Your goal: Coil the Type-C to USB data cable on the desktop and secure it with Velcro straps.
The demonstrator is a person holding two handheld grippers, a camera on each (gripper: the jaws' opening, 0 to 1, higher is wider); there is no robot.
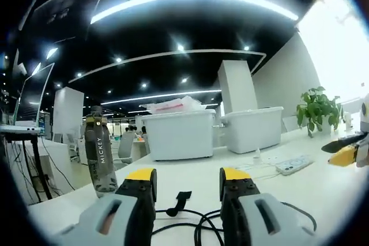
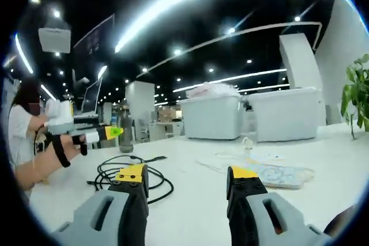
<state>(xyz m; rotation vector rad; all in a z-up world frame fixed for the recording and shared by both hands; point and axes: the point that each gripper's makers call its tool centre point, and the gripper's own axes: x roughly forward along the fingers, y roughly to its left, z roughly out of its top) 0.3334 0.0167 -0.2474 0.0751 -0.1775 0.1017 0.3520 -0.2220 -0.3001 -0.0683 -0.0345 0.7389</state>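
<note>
Presently, item one: the data cable [image 2: 130, 172], black, lay in a loose, untidy coil on the white counter [image 2: 190, 200]. In the right gripper view it sat just ahead of the right tongs [image 2: 187, 178], toward their left jaw, with one end [image 2: 153, 158] trailing away across the counter. In the left gripper view the same cable [image 1: 193, 218] ran beneath and between the jaws of the left tongs [image 1: 187, 178], its loops passing close under them; a short black piece [image 1: 181, 199], possibly the Velcro strap, lay on the counter in the gap.

Item two: both sets of tongs stood apart, holding nothing. Neither touched the cable. The left tongs [image 2: 109, 133] also showed at the left of the right gripper view, held by a person's hand [image 2: 60, 145], raised above the counter beyond the coil.

Relation governing the coming move, as a judgement: the coil lay between the two tongs, lower than both, with no clear long axis since it was roughly round; the trailing end pointed away from the right tongs. The left tongs appeared nearer, being almost over the loops, so a descent onto the cable seemed the shorter approach from that side.

Other stock on the counter: a dark bottle [image 1: 99, 152], two white bins [image 1: 179, 133], a power strip [image 1: 294, 164], a potted plant [image 1: 317, 110].
</note>
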